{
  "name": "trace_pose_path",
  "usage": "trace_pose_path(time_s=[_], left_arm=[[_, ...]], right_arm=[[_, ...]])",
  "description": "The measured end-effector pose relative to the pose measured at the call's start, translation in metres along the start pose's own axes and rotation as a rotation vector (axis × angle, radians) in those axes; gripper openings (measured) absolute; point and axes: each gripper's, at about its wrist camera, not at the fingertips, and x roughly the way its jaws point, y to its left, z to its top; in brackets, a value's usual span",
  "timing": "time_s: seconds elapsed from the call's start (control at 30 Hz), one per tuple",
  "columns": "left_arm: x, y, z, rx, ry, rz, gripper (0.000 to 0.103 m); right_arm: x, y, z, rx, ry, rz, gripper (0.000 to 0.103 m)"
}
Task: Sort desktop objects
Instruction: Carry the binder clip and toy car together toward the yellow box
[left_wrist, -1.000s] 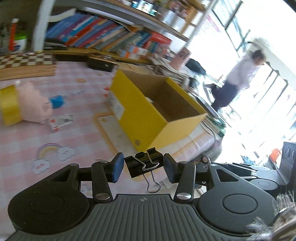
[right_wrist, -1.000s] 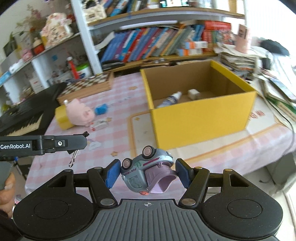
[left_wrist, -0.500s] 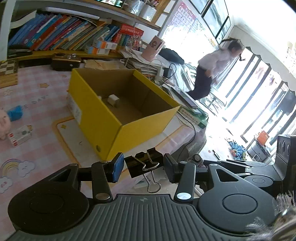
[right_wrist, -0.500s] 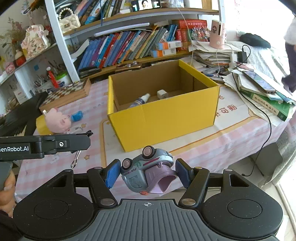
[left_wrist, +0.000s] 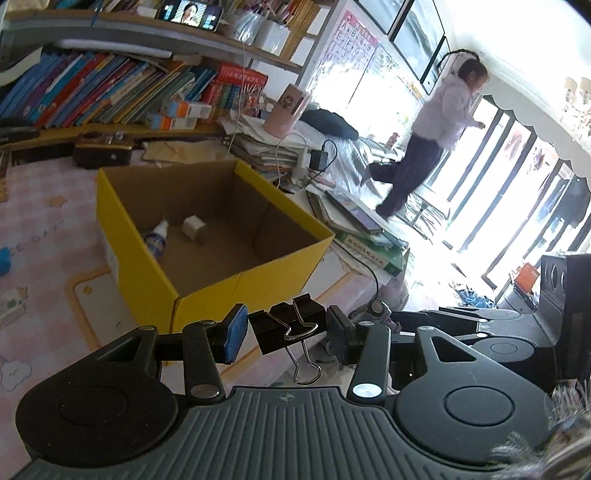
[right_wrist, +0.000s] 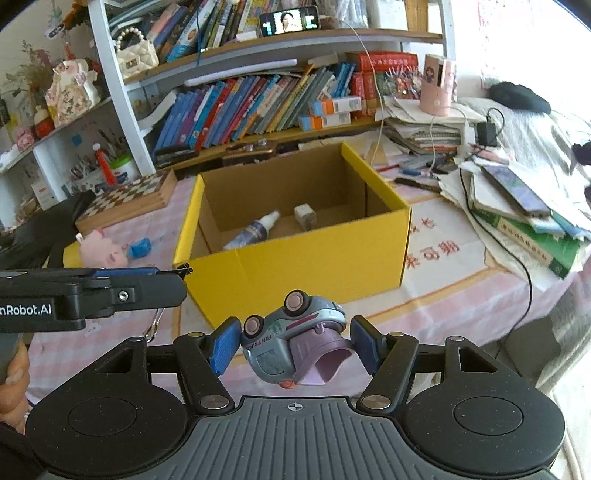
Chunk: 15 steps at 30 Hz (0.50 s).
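My left gripper (left_wrist: 286, 334) is shut on a black binder clip (left_wrist: 290, 326), its wire handles hanging down. It hovers just in front of the near corner of the open yellow cardboard box (left_wrist: 155, 284). My right gripper (right_wrist: 293, 345) is shut on a grey-blue toy truck (right_wrist: 291, 339) lying on its side, wheels up, before the same yellow box (right_wrist: 303, 258). Inside the box lie a small spray bottle (right_wrist: 255, 230) and a small pale block (right_wrist: 304, 216). The left gripper's side (right_wrist: 88, 293) shows at the left of the right wrist view.
On the pink checked tablecloth (right_wrist: 443, 251) left of the box lie a pink pig toy (right_wrist: 101, 249), a blue item (right_wrist: 140, 248) and a chessboard (right_wrist: 129, 195). Stacked books and cables (right_wrist: 517, 206) crowd the right. A bookshelf (right_wrist: 258, 107) stands behind. A person (left_wrist: 436, 133) walks by the windows.
Both grippers have moved toward the yellow box with their loads, so the box interior now shows more fully. The left view has swung rightward past the pig toy. The person has walked further right.
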Motion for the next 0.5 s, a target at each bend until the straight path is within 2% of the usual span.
trace_pose_path(time_s=[0.5], left_arm=[[0.028,-0.022,0.034,-0.020,-0.123,0.095,0.044]], right_arm=[[0.014,-0.038,0.063,-0.092,-0.140,0.129,0.066]])
